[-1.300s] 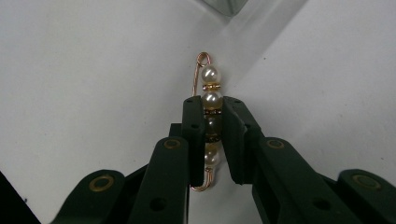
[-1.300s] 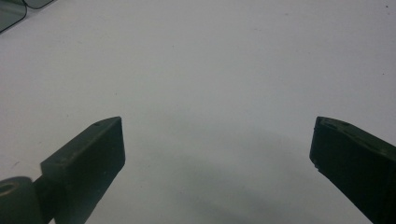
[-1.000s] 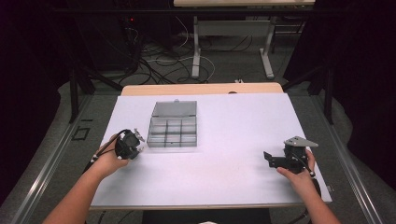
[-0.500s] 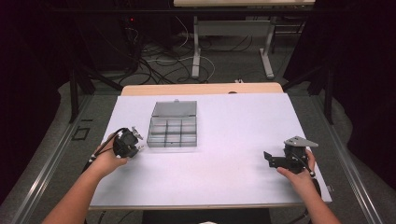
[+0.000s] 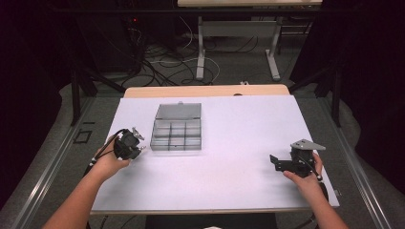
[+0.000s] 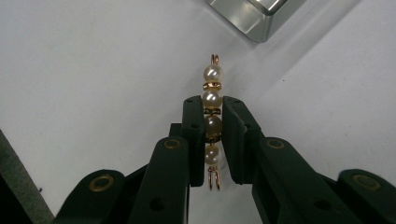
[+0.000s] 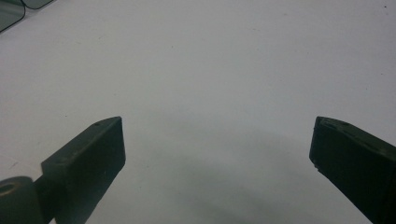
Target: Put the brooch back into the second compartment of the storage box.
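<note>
a short pearl bead link (image 6: 212,114), four pale beads strung on gold wire with a loop at each end, sits clamped between the fingers of the left gripper (image 6: 212,135), just above the white tabletop (image 5: 239,129). a clear compartment box (image 5: 176,128) with its lid up stands just beside that gripper, near the tabletop's left side. well apart at the right edge, the right gripper (image 5: 279,161) rests with its fingers spread wide, holding nothing.

Dark room, cables (image 5: 157,67) on floor
</note>
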Demonstrator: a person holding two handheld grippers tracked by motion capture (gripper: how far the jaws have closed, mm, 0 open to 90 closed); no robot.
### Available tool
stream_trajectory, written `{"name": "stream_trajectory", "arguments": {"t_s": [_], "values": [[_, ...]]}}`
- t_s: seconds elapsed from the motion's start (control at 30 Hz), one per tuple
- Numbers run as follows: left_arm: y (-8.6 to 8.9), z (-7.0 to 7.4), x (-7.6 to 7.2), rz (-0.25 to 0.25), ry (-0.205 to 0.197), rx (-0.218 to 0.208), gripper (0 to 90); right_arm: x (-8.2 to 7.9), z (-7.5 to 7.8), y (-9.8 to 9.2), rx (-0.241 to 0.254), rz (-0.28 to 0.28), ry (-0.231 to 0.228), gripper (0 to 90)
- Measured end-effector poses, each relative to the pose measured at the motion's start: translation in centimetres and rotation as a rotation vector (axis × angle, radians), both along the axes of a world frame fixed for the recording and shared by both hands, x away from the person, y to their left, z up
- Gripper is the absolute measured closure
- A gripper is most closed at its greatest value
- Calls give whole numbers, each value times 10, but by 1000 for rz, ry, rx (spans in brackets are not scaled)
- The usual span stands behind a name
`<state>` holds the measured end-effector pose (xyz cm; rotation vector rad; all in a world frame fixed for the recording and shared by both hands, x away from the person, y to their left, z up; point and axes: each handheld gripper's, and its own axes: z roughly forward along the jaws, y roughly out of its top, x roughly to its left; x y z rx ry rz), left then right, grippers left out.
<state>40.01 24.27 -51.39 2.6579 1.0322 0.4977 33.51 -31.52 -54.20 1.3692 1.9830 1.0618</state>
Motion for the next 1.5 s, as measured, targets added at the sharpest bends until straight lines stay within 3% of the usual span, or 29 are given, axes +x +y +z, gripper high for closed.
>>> {"name": "stream_trajectory", "arguments": {"t_s": [1.07, 1.5], "values": [[5, 20, 3, 58, -88, -114, 800, 0, 0, 0, -2, -1, -2, 32], [7, 35, 5, 77, -133, -163, 801, 0, 0, 0, -1, 0, -1, 32]]}}
